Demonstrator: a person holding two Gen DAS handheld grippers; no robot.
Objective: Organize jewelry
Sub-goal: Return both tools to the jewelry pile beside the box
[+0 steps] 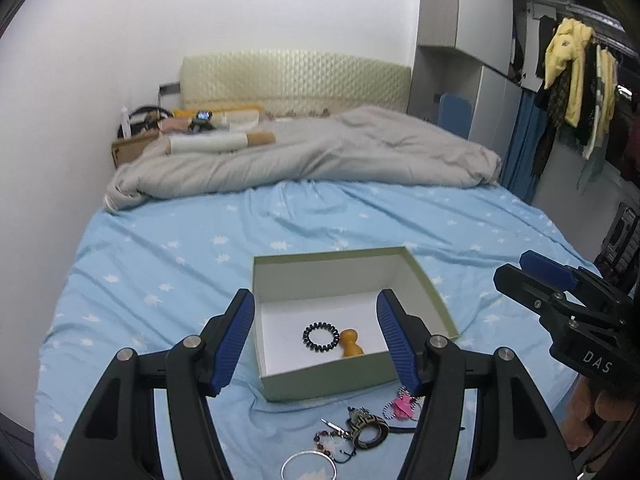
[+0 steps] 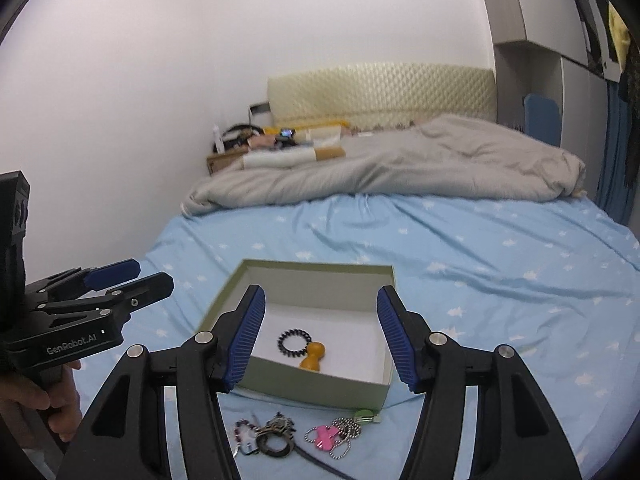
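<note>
A pale green open box (image 1: pixel 332 384) (image 2: pixel 320 385) with a white inside lies on the blue star-print sheet. In it rest a black spiral hair tie (image 1: pixel 321 337) (image 2: pixel 295 342) and an orange wooden piece (image 1: pixel 350 344) (image 2: pixel 314 356), touching each other. Loose jewelry lies in front of the box: a pink charm on a ball chain (image 1: pixel 402 408) (image 2: pixel 324 436), a patterned bangle (image 1: pixel 370 430), a silver bangle (image 1: pixel 308 466), a beaded bracelet (image 1: pixel 328 438). My left gripper (image 1: pixel 316 296) (image 2: pixel 150 274) hovers open over the box's near edge, nothing between its pads. Beside it, my right gripper (image 2: pixel 320 292) (image 1: pixel 520 270) is open and empty too.
A crumpled grey duvet (image 1: pixel 320 152) covers the far half of the bed, with rolls and clutter (image 1: pixel 208 128) by the cream headboard (image 1: pixel 296 76). Clothes (image 1: pixel 572 80) hang at the right beyond a wardrobe. A hand (image 2: pixel 36 396) holds the left gripper's handle.
</note>
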